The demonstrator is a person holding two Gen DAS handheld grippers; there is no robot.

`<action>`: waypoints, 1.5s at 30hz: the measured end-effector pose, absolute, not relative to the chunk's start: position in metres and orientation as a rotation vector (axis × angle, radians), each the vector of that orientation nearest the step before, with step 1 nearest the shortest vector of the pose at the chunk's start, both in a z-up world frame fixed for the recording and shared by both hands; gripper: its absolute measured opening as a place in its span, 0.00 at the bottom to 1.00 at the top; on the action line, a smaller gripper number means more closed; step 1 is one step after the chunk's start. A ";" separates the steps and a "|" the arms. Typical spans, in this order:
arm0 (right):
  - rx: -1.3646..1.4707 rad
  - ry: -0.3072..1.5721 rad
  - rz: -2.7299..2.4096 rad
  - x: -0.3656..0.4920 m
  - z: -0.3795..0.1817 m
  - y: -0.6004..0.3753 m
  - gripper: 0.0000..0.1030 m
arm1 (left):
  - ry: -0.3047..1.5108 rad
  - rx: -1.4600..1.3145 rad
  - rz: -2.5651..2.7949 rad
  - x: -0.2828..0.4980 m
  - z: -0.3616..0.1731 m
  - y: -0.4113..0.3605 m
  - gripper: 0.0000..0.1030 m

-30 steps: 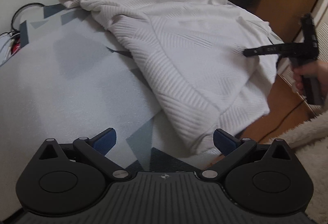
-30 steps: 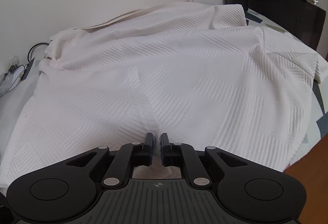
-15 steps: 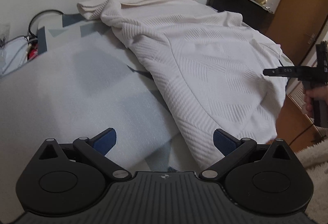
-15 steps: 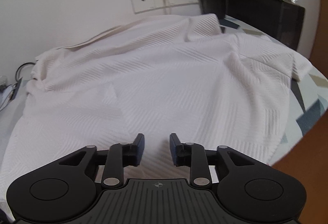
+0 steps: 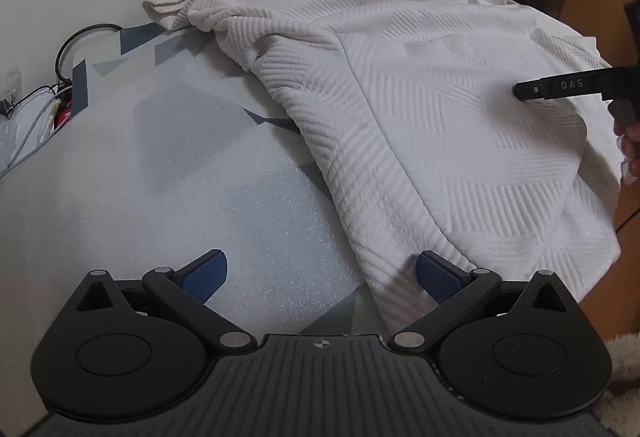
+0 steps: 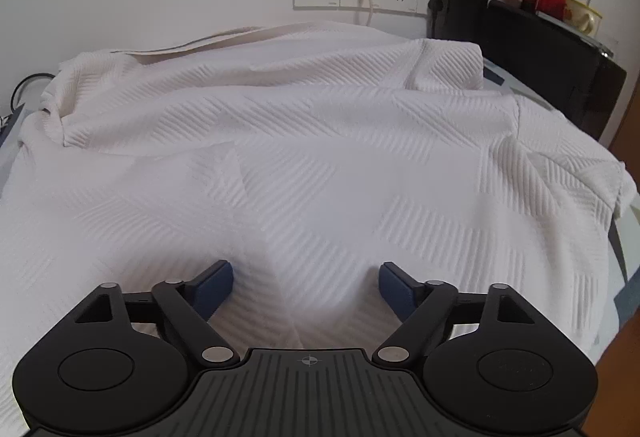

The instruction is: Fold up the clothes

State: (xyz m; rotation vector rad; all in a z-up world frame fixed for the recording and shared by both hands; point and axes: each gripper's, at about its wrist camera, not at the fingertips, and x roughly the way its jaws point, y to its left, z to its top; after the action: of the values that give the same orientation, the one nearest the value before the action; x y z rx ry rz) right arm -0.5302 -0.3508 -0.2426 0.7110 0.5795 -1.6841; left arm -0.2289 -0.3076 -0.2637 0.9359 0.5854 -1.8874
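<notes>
Left wrist view: hovering with left gripper (image 5: pixel 322 273) spread wide and holding nothing, its right pad touching the near hem of the white sweater (image 5: pixel 440 109) — garment lying rumpled across the right of the mat (image 5: pixel 160 173), spilling over the near-right edge, leaving the left half bare. Reading "DAS" on the right gripper (image 5: pixel 520 92) reaching over the cloth. Right wrist view: gaping just as wide at right gripper (image 6: pixel 306 283), gripping nothing, sweater (image 6: pixel 320 157) filling the surface below.
</notes>
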 end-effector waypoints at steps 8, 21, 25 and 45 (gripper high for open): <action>0.764 0.498 -1.711 -0.542 -0.237 -0.345 0.94 | 0.612 0.921 -1.871 -0.228 -0.264 -0.305 1.00; 0.790 0.377 -1.920 -0.616 -0.201 -0.251 0.99 | 0.661 0.713 -1.904 -0.249 -0.202 -0.323 1.00; 0.837 0.280 -1.949 -0.669 -0.203 -0.227 0.99 | 0.640 0.694 -1.917 -0.282 -0.189 -0.331 1.00; 0.921 0.109 -1.781 -0.934 -0.224 -0.247 0.99 | 0.743 0.740 -1.504 -0.478 -0.249 -0.365 1.00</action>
State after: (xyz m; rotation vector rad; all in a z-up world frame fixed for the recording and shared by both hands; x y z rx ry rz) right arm -0.9338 -0.2466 -0.2237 0.9207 0.1087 -1.7810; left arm -0.4775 -0.3648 -0.2487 0.7399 0.7430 -1.5038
